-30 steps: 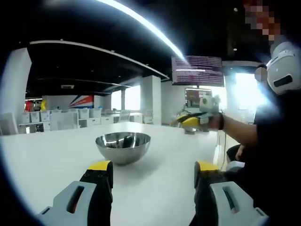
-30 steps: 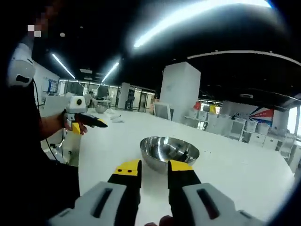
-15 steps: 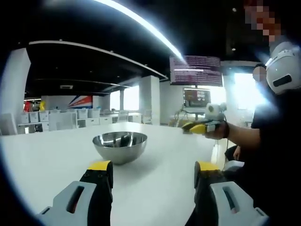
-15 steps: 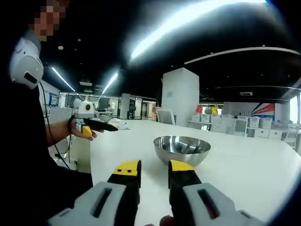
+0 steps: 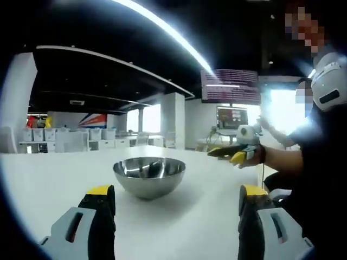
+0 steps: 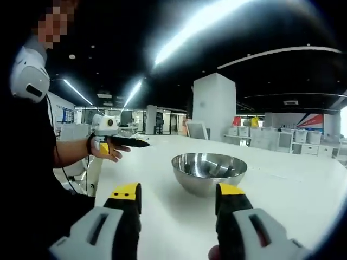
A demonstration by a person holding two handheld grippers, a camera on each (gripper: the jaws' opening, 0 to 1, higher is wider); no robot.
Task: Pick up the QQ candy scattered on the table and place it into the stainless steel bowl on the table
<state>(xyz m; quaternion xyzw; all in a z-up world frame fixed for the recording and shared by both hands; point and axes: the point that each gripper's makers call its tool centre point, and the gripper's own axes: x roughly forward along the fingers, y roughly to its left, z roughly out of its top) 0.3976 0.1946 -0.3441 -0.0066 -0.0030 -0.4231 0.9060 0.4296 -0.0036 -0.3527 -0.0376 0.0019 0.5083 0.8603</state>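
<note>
Left gripper view is taking in, from largest to smallest: one white table (image 5: 184, 216), one stainless steel bowl (image 5: 149, 176) standing upright on it ahead of the jaws, and two grippers. The left gripper (image 5: 173, 208) is riding with its jaws spread wide and gripping nothing; the right gripper (image 5: 232, 154) is hovering above the table's far side in the person's hand, and whether it is parted there cannot be told.

Right gripper view is listing the same stock: table (image 6: 303, 189), bowl (image 6: 209, 172) just beyond the jaws, right gripper (image 6: 179, 200) spread apart and carrying nothing, left gripper (image 6: 120, 142) held off to the side over the table edge.

QQ candy: count nil on the bare tabletop in both views. Dark shapes are reflecting inside the bowl, too blurred to say whether they are candy.

Judgement on the step in hand: the work is probably nearing its end, or a search is due. To do it well, both views should be tipping down to sweep the table near the person before any jaw is closing.
</note>
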